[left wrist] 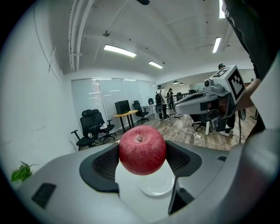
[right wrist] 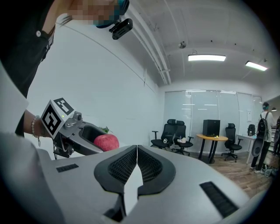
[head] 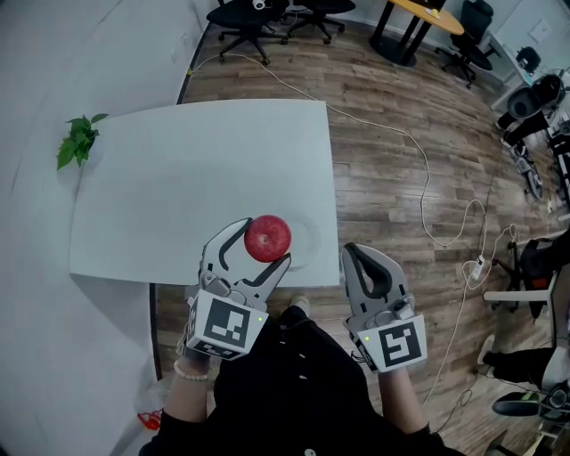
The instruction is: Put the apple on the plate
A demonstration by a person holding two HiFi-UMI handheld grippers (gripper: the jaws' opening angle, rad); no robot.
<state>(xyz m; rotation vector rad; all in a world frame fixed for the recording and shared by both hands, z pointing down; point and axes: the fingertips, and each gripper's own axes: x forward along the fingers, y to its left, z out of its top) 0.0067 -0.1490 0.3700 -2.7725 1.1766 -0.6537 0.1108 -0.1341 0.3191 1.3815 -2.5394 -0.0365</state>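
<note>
Left gripper point(head: 264, 242) is clamped on the red apple point(head: 268, 238), with a pad against each side of it and the stem end up in the left gripper view. The apple sits over the white plate point(head: 311, 233). The plate's rim shows just below and past the fruit point(left wrist: 142, 150); I cannot tell if they touch. Right gripper point(head: 354, 254) is at 3 o'clock from the left one. Its jaws are pressed together on nothing, and it is off the table edge, above the floor.

The plate lies on a white table point(head: 178, 178), near the 5 o'clock corner by the front edge. The top is otherwise bare except for a green leafy sprig point(head: 78, 141) at the 10 o'clock corner. A white wall runs along the table's 9 o'clock side.

The room has a wood plank floor point(head: 392, 151). A white cable point(head: 426, 191) snakes from 12 o'clock across to a power strip point(head: 479, 265) at 3 o'clock. Black office chairs point(head: 249, 22) stand at 12 o'clock, and a yellow-topped desk point(head: 429, 16) is at 1 o'clock. The gripper views show ceiling strip lights and a glass partition, with people standing far back.
</note>
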